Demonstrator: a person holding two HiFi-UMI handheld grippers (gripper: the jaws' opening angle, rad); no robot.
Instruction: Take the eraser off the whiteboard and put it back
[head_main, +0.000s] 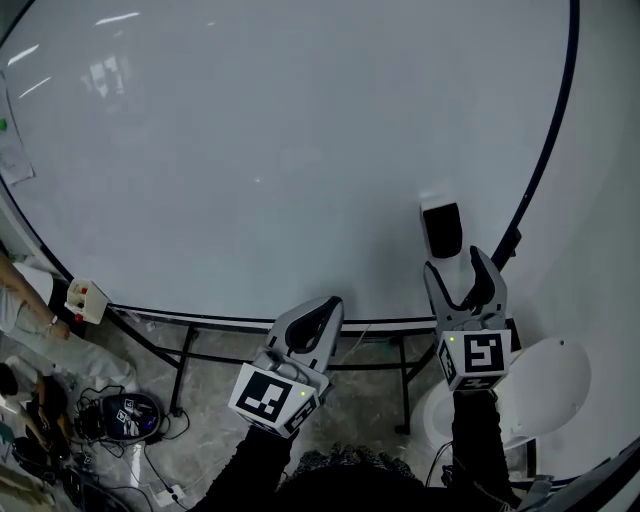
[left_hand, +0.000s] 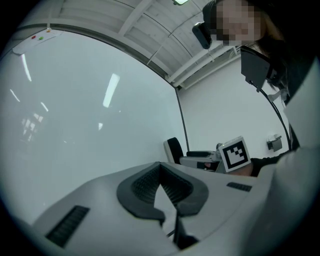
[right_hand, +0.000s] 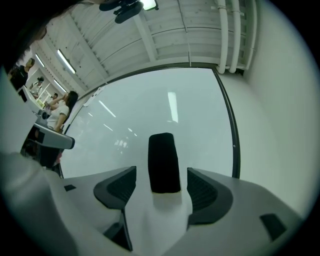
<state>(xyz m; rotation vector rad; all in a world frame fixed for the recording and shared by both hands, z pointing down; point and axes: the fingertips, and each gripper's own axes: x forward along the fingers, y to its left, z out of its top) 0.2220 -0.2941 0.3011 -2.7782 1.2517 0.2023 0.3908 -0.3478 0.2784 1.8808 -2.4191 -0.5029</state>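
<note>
The eraser (head_main: 443, 228), black with a white back, sticks to the whiteboard (head_main: 250, 150) near its right black frame. My right gripper (head_main: 457, 272) is open just below it, fingertips close to its lower end. In the right gripper view the eraser (right_hand: 163, 162) stands centred in the gap of my right gripper (right_hand: 161, 174), and neither pad touches it. My left gripper (head_main: 328, 305) is shut on nothing, lower and to the left, in front of the board's bottom edge. The left gripper view shows my left gripper (left_hand: 160, 174) with its pads meeting, and the eraser (left_hand: 173, 149) on the board to the right.
The board's black stand legs (head_main: 185, 365) and cables (head_main: 120, 410) are on the floor below. A white round seat (head_main: 545, 385) is at the lower right. A small white box (head_main: 86, 298) hangs at the board's lower left corner, beside a person (head_main: 20, 305).
</note>
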